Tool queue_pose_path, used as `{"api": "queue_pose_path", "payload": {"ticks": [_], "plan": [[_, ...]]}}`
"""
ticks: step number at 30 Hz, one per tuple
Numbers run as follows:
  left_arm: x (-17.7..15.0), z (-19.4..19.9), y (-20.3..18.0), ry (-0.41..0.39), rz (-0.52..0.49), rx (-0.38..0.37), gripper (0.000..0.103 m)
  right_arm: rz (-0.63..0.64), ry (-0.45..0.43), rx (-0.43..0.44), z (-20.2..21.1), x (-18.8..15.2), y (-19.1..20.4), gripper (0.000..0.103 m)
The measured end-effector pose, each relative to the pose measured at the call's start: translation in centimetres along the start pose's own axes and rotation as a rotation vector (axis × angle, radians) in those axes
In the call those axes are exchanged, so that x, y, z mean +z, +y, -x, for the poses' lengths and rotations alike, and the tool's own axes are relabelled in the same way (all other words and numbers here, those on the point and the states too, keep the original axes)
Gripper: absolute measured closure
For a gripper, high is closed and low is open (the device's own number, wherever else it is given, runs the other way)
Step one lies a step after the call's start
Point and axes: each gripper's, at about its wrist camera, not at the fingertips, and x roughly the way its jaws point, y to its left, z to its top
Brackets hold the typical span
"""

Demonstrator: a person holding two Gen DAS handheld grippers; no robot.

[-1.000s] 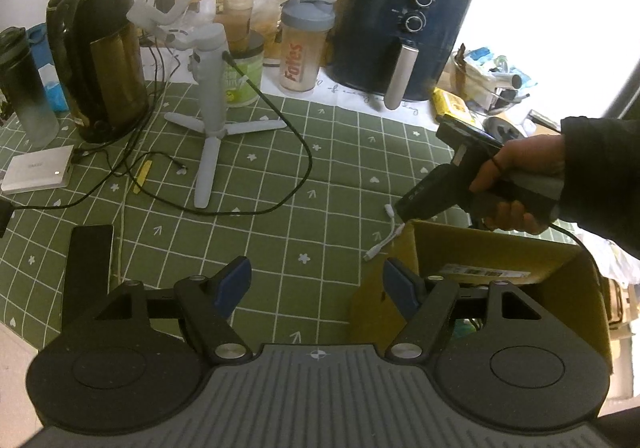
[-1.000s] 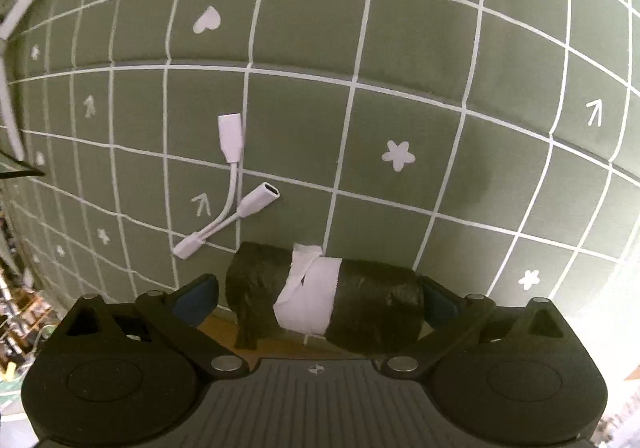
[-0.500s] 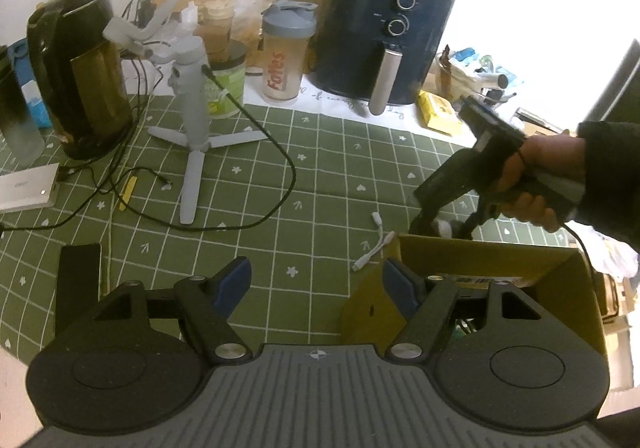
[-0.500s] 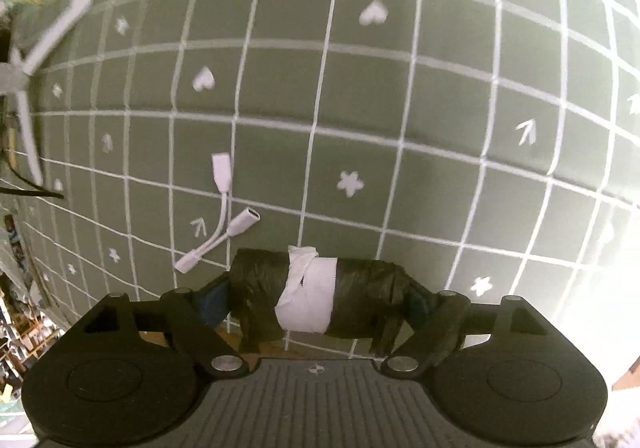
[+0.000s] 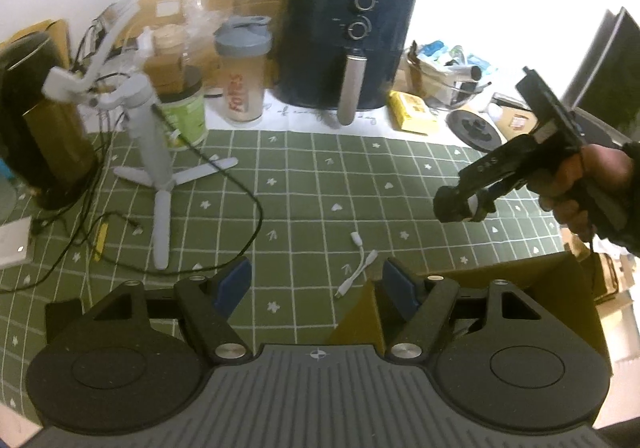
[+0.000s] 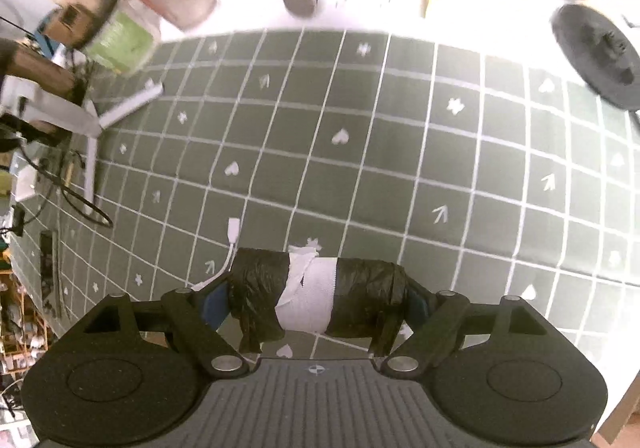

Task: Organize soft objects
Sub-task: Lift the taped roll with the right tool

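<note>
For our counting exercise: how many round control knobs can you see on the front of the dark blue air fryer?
2. Both sit on the front of the air fryer, one above the other: the upper knob and the lower knob, above the silver handle. None appears hidden.

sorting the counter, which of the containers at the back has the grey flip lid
The shaker bottle with red lettering, standing just left of the dark air fryer. The green-labelled jar to its left has a flat dark lid, and the kettle is far left.
</note>
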Motion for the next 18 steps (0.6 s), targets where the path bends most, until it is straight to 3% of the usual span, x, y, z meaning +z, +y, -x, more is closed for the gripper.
{"api": "queue_pose_path", "payload": {"ticks": [11,18], "plan": [[2.9,-3.0,-1.8,0.043,-0.149,-0.103,0.032,0.126,-0.213,-0.050,5.1,-3.9,-0.1,0.019],[4.4,-6.0,-2.8,0.102,-0.252,-0.161,0.032,0.135,-0.309,-0.059,7.5,-6.4,-0.6,0.019]]}}
